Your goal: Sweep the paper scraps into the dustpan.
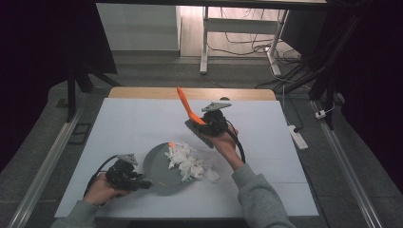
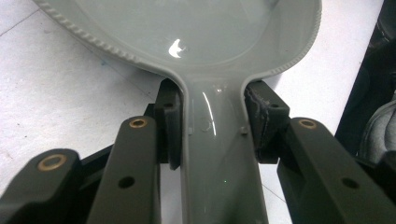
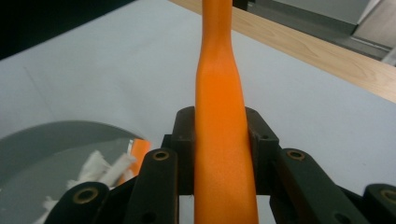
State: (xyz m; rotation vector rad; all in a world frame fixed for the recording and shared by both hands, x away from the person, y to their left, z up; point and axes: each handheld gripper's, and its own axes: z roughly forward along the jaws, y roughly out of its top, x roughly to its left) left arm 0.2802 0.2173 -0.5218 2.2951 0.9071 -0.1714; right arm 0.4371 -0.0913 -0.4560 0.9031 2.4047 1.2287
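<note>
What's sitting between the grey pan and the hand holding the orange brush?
A heap of white crumpled paper, spilling from the pan toward the right hand, seen in the high view.

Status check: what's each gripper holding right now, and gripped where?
Left gripper is shut on the grey dustpan, by its handle just behind the pan. Right gripper is shut on the orange brush handle, around mid-handle.

High cam overhead, facing fwd; 2 claw cams close-up; all share table.

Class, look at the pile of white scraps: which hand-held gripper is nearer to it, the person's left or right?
Right. The right hand-held gripper, shut on the orange brush handle, sits just beyond the white scraps. The left hand-held gripper clamps the grey dustpan's handle, across the pan.
</note>
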